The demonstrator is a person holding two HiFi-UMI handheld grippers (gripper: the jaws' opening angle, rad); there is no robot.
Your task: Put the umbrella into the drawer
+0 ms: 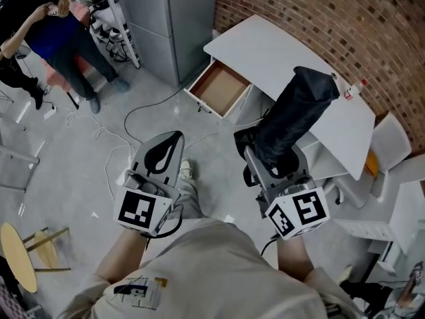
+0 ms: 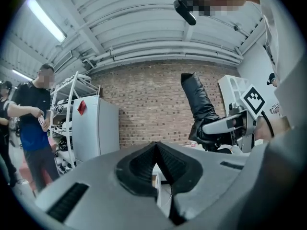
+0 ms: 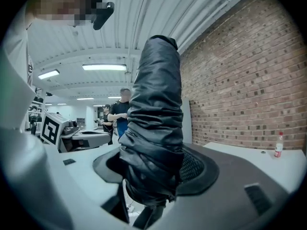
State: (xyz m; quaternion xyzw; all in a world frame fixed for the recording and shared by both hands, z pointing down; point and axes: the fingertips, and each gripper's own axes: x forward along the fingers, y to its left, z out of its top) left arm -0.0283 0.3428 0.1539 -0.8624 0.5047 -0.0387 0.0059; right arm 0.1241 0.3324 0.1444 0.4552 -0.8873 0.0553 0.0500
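Your right tool (image 1: 260, 146) is clamped on the umbrella (image 1: 299, 108): folded, in its black sleeve, gripped near the lower end. In the right gripper view both pads press into the sleeve (image 3: 156, 119), the bulk stands up above the jaws, and a short end sticks out below them. From the head view the umbrella slants up and to the right, overlapping the white tabletop (image 1: 279, 52). It's held in the air, not in the drawer.

Your left tool (image 1: 167, 141) is closed with nothing in it. The left gripper view shows the pad tips meeting (image 2: 154, 152). It's beside the right tool, apart from it, above the floor (image 1: 99, 151).

The drawer (image 1: 220, 87) is pulled out at the tabletop's left end, brown bottom showing. It sits beyond both tools, between their tips in the head view.

A small bottle with a red cap (image 1: 355, 90) stands on the tabletop by the brick wall (image 1: 319, 12). A grey cabinet (image 1: 172, 18) stands left of the drawer. A cable (image 1: 143, 111) loops on the floor. A person (image 1: 60, 38) stands at the far left.
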